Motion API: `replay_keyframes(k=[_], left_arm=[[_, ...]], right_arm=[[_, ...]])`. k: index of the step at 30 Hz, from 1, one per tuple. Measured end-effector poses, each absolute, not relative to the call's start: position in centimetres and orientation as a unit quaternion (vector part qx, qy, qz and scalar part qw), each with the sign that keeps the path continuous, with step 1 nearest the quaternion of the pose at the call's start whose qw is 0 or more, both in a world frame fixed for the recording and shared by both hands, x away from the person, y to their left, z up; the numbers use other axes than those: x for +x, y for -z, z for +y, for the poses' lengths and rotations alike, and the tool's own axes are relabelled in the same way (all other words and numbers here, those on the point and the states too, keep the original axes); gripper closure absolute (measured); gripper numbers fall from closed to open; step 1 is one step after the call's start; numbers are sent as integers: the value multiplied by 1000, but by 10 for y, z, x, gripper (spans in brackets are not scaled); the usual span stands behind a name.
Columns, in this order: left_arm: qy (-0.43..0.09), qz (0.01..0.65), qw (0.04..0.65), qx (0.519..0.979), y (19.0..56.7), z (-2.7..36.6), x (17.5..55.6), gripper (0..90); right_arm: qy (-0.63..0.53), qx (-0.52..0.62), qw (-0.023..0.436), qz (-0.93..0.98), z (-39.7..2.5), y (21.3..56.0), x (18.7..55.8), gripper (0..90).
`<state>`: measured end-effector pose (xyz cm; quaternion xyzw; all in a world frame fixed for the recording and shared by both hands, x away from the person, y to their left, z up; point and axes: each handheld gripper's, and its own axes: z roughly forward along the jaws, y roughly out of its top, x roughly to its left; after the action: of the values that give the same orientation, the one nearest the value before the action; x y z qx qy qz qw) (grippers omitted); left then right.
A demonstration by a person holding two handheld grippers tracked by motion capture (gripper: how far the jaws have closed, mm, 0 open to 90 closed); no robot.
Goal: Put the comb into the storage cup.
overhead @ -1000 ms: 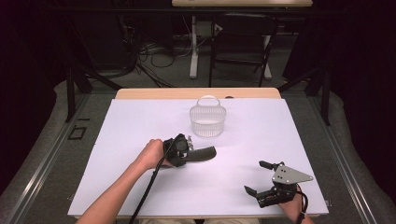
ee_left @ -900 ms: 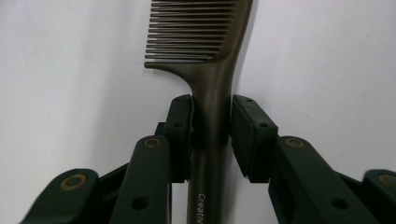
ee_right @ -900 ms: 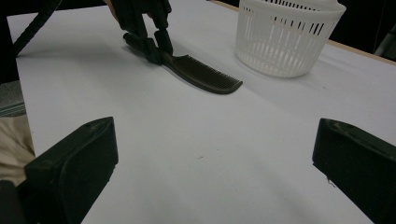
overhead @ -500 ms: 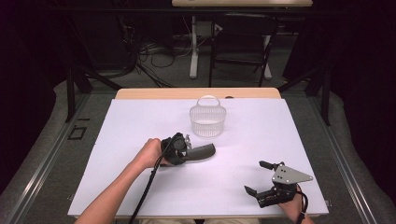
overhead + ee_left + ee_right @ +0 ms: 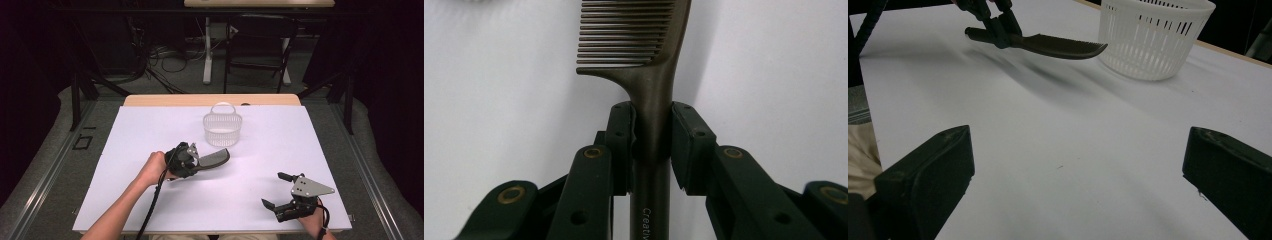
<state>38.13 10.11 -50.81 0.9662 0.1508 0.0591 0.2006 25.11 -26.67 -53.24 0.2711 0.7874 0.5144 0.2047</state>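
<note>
The comb [image 5: 214,158], pinched in the left gripper's [image 5: 192,159] jaws, has neared the basket [image 5: 222,131].

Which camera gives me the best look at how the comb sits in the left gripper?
The left gripper view: both pads clamp the comb handle just below the teeth. The high view shows the left gripper and comb small; the right gripper view shows them sideways, far off, beside the white basket.

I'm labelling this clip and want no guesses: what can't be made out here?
- Comb print, left gripper view: cut off by the bottom edge, jaws cover the handle.
- Comb tip, same view: cut off by the top edge.
- Basket inside, high view: too small; right gripper view: wall hides it.
- Right gripper jaws: open, holding nothing.
</note>
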Motion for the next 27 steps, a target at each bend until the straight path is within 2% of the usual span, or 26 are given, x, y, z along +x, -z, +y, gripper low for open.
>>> replay_keyframes(k=[27], left_arm=[[-75,234,306,920,498,127,368,719]], right_arm=[[-511,271,206,789,-266,533,251,0]])
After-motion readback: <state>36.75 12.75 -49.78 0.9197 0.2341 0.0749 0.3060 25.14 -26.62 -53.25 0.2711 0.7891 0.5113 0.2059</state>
